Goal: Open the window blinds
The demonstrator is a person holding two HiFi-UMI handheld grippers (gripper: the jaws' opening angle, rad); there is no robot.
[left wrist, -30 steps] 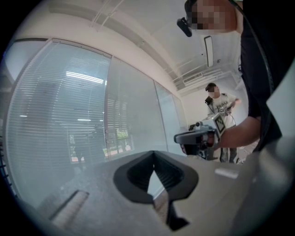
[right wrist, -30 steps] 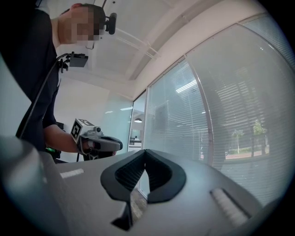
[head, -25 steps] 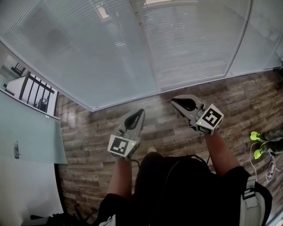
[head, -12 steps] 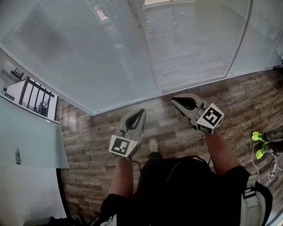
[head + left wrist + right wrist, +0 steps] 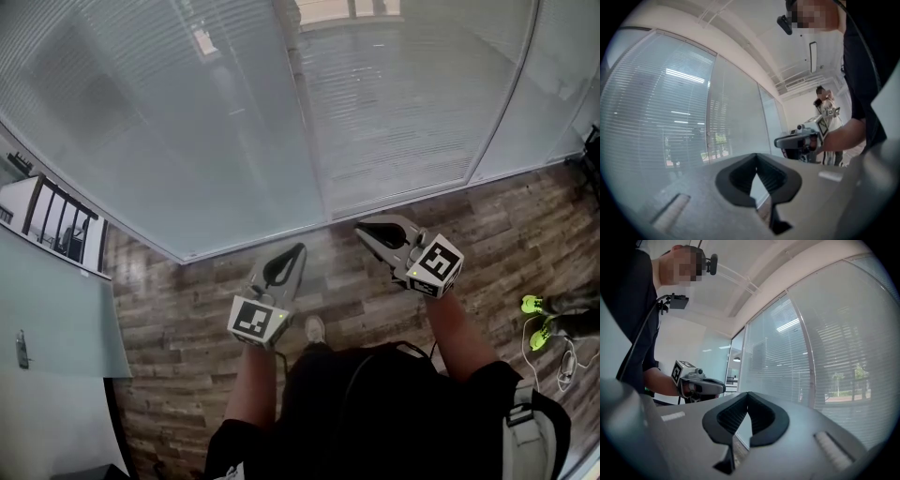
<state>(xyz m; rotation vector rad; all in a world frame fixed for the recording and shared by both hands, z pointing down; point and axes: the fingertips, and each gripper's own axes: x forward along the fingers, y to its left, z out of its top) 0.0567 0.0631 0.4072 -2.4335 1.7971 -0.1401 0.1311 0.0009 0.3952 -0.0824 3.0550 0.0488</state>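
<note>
no legible text, no brands, no numbers

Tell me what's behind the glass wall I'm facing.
Lowered horizontal blinds hang behind the glass wall. Between the slats, bits of trees show; the slats cover most of what lies beyond.

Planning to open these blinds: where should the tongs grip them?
Not the slats: they seem to lie flat behind glass, leaving no edge. No cord, wand or knob shows. The upright frame post, approached head-on, is the likeliest place for one.
</note>
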